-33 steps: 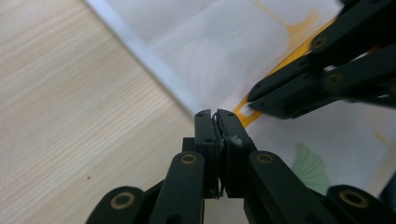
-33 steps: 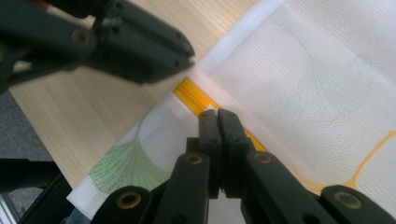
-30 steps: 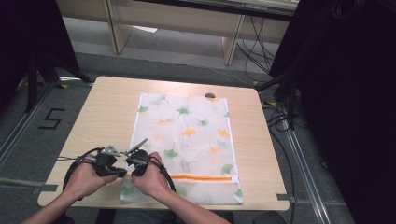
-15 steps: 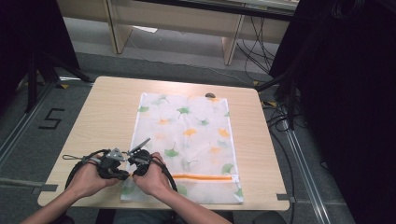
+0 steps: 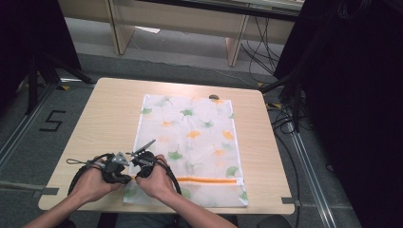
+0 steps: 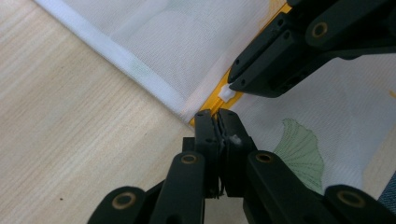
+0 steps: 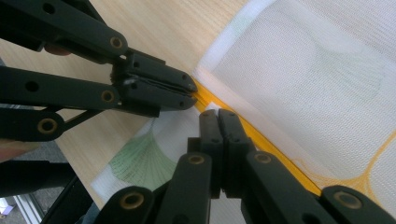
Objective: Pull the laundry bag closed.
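2 claws meet at the zipper end of a mesh laundry bag on a wooden counter.

In the high view, the leaf-printed mesh laundry bag [image 5: 190, 142] lies flat at centre frame on the counter [image 5: 104, 114]. The left claw [image 5: 124, 169] and right claw [image 5: 140, 168], lower left, are both pressed together, tips nearly touching, at the left end of the bag's orange zipper [image 5: 209, 180], beside its white zipper pull [image 6: 227, 92].

White mesh laundry bag [image 5: 195, 142] with leaf print and orange zipper [image 5: 209, 180] lies flat on table.
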A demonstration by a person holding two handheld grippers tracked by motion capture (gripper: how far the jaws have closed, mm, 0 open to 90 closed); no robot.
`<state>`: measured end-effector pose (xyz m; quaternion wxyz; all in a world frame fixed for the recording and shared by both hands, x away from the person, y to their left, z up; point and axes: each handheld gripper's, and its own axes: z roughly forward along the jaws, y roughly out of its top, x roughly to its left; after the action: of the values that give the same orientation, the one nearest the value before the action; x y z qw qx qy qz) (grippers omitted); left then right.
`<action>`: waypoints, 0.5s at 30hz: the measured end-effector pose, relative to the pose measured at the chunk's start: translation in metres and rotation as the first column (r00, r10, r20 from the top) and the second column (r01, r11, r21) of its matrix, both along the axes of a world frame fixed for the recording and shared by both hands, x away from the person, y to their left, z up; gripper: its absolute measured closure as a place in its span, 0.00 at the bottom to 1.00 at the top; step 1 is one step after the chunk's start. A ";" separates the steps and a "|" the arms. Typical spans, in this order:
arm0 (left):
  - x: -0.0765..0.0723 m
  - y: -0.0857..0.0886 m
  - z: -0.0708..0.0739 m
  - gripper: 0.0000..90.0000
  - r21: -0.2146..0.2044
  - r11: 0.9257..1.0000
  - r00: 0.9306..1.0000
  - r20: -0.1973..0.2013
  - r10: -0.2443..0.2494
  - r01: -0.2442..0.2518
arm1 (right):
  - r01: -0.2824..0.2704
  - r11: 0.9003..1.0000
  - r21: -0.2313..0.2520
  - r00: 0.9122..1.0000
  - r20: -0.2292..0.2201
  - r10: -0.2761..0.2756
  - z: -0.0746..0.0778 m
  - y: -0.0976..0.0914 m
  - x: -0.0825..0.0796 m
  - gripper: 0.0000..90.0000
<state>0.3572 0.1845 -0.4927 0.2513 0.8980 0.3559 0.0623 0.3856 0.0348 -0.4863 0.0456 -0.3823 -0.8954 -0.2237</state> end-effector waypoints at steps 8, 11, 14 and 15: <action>0.001 0.000 0.001 0.98 0.004 1.000 1.000 -0.020 0.019 -0.019 | -0.003 1.000 0.004 1.000 0.003 0.003 0.001 0.000 0.001 1.00; 0.001 -0.001 0.000 0.98 0.007 1.000 0.999 -0.020 0.028 -0.028 | -0.015 1.000 -0.013 1.000 0.005 0.015 0.001 -0.001 0.001 1.00; 0.001 -0.001 0.000 0.98 0.009 1.000 0.999 -0.020 0.030 -0.030 | 0.002 1.000 -0.018 1.000 -0.006 -0.002 0.002 -0.002 0.001 1.00; 0.001 -0.001 0.000 0.98 0.008 0.999 0.999 -0.020 0.033 -0.033 | 0.009 1.000 -0.025 1.000 -0.016 -0.010 0.002 -0.003 0.001 1.00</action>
<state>0.3581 0.1834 -0.4922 0.2433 0.8935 0.3727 0.0590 0.3864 0.0317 -0.4844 0.0469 -0.3888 -0.8958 -0.2099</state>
